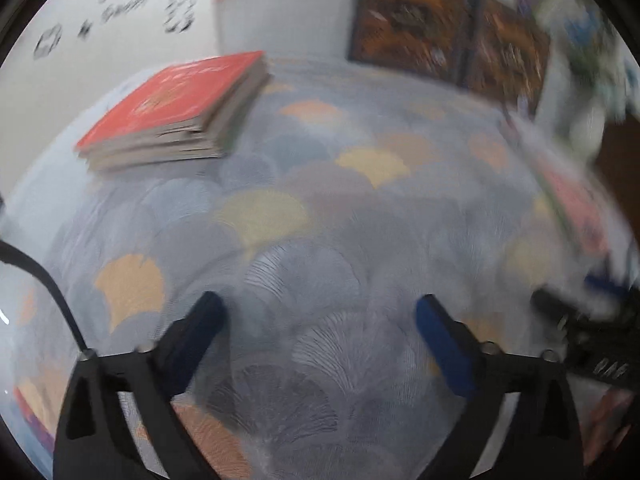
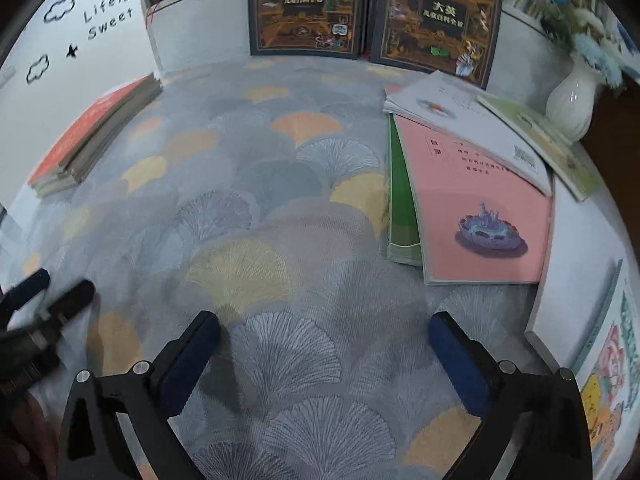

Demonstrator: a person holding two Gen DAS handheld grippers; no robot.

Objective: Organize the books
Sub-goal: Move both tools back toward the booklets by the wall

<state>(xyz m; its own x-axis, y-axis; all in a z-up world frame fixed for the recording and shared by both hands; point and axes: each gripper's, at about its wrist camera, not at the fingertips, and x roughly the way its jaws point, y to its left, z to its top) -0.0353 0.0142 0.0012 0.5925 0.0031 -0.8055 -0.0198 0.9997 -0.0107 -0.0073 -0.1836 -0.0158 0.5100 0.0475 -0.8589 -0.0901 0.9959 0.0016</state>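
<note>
Books sit in two groups, neither between any fingers. Left group: red-topped stack, neatly squared, lies well ahead and to the left of the left tongs, up against the white wall. Left tongs gape wide, nothing between the blue pads, only bare patterned cloth under them; that view is motion-blurred. Right tongs also spread wide and empty over the same cloth, with the left tongs visible just beside them at their left. Ahead of both, two dark ornate volumes stand upright against the back. Right group: loose pile ahead and to the right of the right tongs, pink book lying over a green book, a white book overlapping the pink one's far end. White vase stands beyond that pile, further right.
</note>
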